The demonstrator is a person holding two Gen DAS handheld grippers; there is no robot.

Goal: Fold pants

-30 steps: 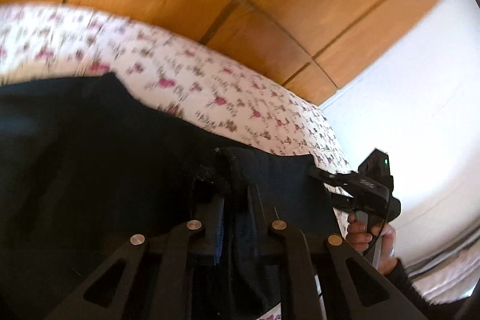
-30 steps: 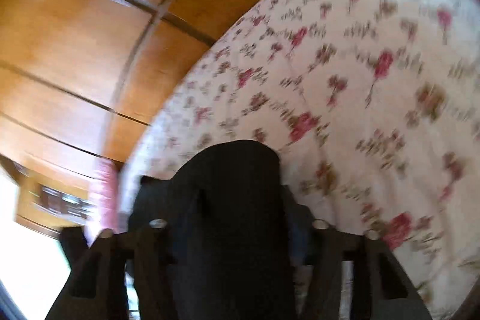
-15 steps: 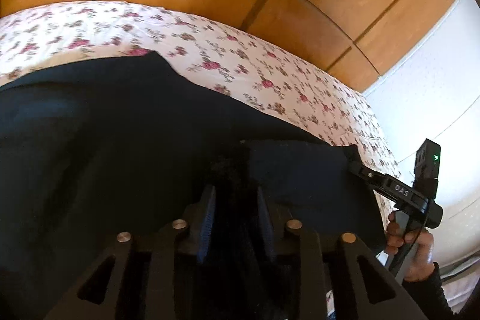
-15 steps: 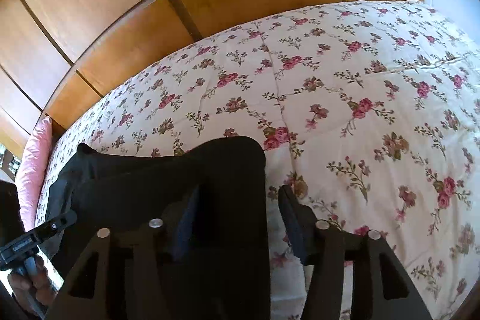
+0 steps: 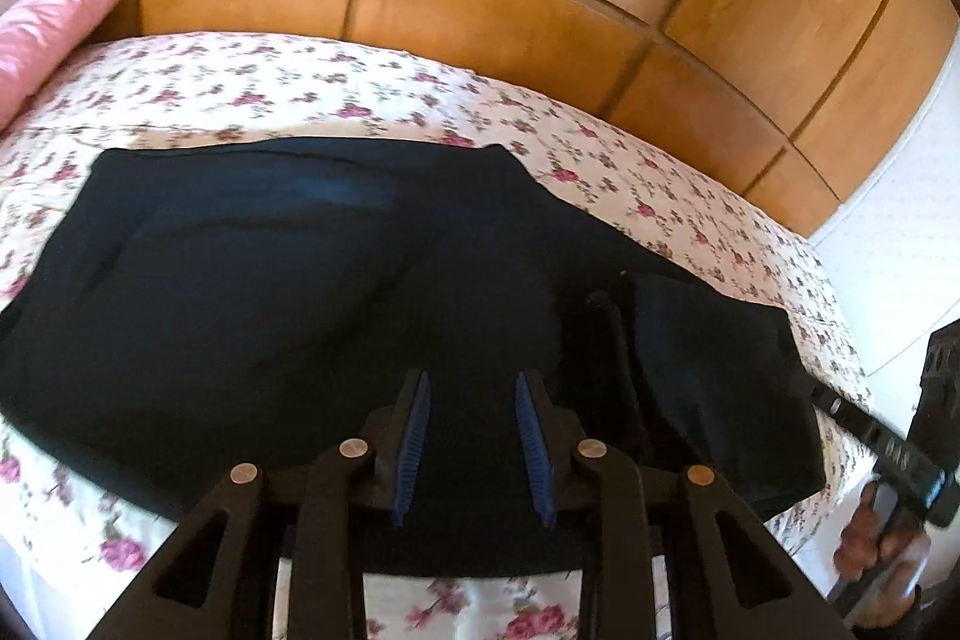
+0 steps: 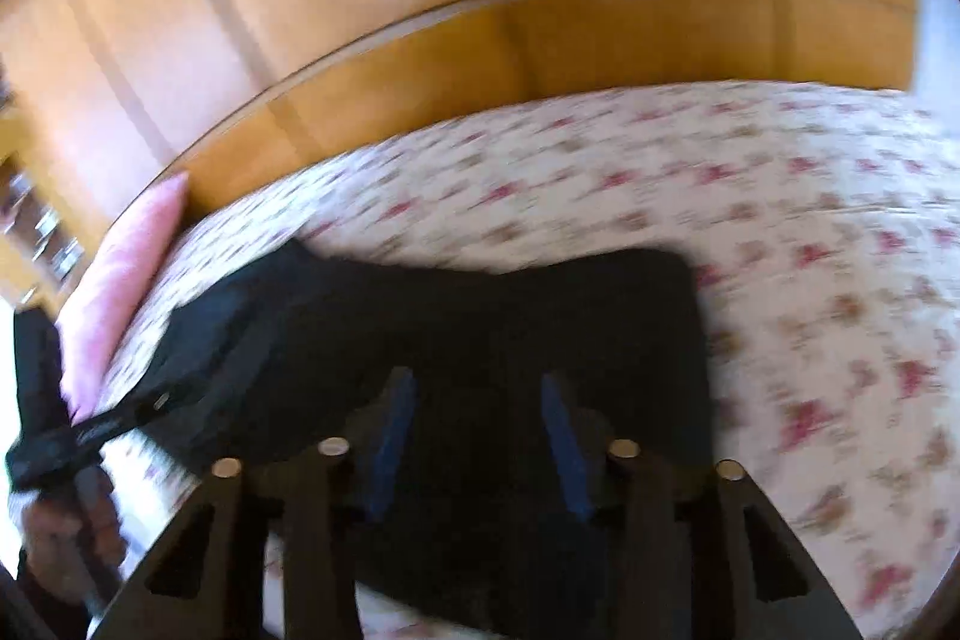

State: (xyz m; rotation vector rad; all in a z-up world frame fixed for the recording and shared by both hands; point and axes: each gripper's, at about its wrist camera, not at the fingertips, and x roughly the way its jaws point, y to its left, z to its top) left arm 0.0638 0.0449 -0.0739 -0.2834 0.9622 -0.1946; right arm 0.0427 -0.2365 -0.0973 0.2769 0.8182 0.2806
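Black pants [image 5: 300,280] lie spread in a folded layer on the floral bedspread [image 5: 630,172], with a folded end at the right. My left gripper [image 5: 473,382] hovers over their near edge, blue pads apart and nothing pinched between them. In the blurred right wrist view my right gripper [image 6: 477,388] hangs above the pants [image 6: 480,310]. Its jaws are closing, and only the cloth lying below shows in the gap. One finger [image 5: 864,427] of the right gripper touches or nears the pants' right end, held by a hand [image 5: 882,538].
A pink pillow [image 5: 48,22] leans at the bed's left end against wooden panelling [image 5: 480,10]. Bare floral bedspread [image 6: 780,250] stretches beyond and to the right of the pants. A white wall [image 5: 900,220] stands at the right.
Both grippers held bunched black cloth a second ago. Both have let go and drawn back. The pants now lie flat on the bed.
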